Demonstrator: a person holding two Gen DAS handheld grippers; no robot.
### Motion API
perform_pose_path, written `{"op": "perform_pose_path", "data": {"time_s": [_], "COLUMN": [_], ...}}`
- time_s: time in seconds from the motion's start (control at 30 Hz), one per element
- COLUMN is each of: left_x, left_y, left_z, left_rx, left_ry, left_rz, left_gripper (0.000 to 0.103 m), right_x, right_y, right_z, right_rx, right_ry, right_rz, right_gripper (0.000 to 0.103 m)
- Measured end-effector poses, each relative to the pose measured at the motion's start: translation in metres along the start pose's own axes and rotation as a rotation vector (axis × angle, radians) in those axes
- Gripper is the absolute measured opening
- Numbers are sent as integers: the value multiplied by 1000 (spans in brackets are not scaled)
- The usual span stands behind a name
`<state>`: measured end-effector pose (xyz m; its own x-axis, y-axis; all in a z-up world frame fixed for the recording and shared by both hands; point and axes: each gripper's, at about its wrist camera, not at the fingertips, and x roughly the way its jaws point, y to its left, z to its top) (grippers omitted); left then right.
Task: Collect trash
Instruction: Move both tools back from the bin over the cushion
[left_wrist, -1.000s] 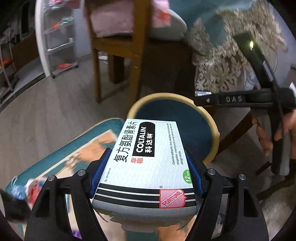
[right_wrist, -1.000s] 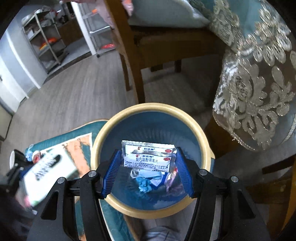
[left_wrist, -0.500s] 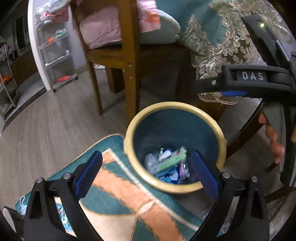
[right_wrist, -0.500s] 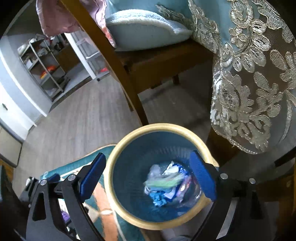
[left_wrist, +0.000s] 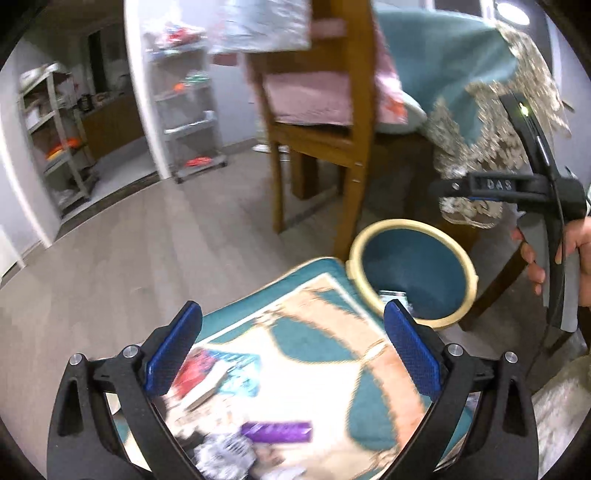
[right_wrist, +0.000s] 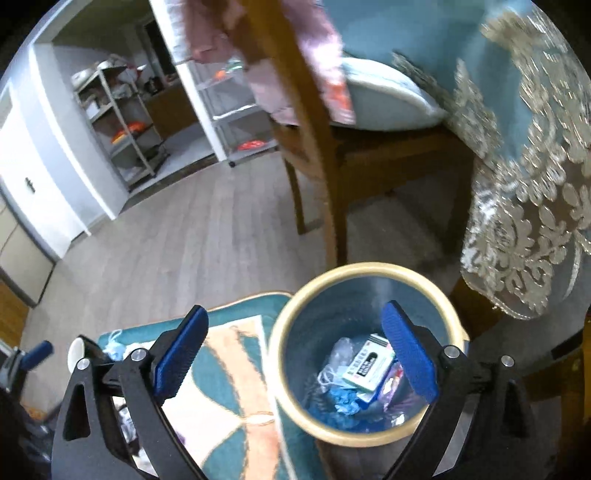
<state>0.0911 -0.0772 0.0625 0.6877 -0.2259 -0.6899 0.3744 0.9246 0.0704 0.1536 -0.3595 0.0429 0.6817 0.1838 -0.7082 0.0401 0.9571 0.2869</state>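
Note:
A blue waste bin (left_wrist: 454, 266) with a cream rim (right_wrist: 369, 268) stands on the floor beside a patterned rug. Inside it lie a white medicine box (right_wrist: 367, 363), blue wrappers and other trash. My left gripper (left_wrist: 291, 347) is open and empty above the rug (left_wrist: 317, 354), left of the bin. Loose trash lies on the rug near it: a purple wrapper (left_wrist: 277, 431) and a red and blue packet (left_wrist: 210, 373). My right gripper (right_wrist: 293, 350) is open and empty, its right finger over the bin. It also shows in the left wrist view (left_wrist: 517, 184).
A wooden chair (left_wrist: 314, 140) with a pink cushion stands behind the bin. A table with a teal lace cloth (right_wrist: 524, 206) overhangs at the right. Metal shelves (left_wrist: 192, 110) stand far back. Wood floor (left_wrist: 129, 251) lies to the left.
Both grippers let go of their items: the medicine box and the foil packet now lie in the bin. Both have opened. The left has swung left over the rug.

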Motion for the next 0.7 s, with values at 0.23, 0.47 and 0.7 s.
{"op": "perform_pose_path", "data": {"time_s": [0.23,0.47,0.7], "left_x": [-52,-54,-27], "left_y": [57,98,113], "left_z": [-54,-122,-165], "left_rx": [-133,-258,-278], "left_ry": [-20,5,134], "left_rz": [111,231,246], "left_gripper": [97,97,97], "right_x": [4,21,41], "right_y": [70,134,181], "right_z": [-23,-60,-102], "right_rx": [-162,-339,-551], "right_ry": [16,23,82], "right_rz": [42,93,163], "right_gripper": [95,95,95]}}
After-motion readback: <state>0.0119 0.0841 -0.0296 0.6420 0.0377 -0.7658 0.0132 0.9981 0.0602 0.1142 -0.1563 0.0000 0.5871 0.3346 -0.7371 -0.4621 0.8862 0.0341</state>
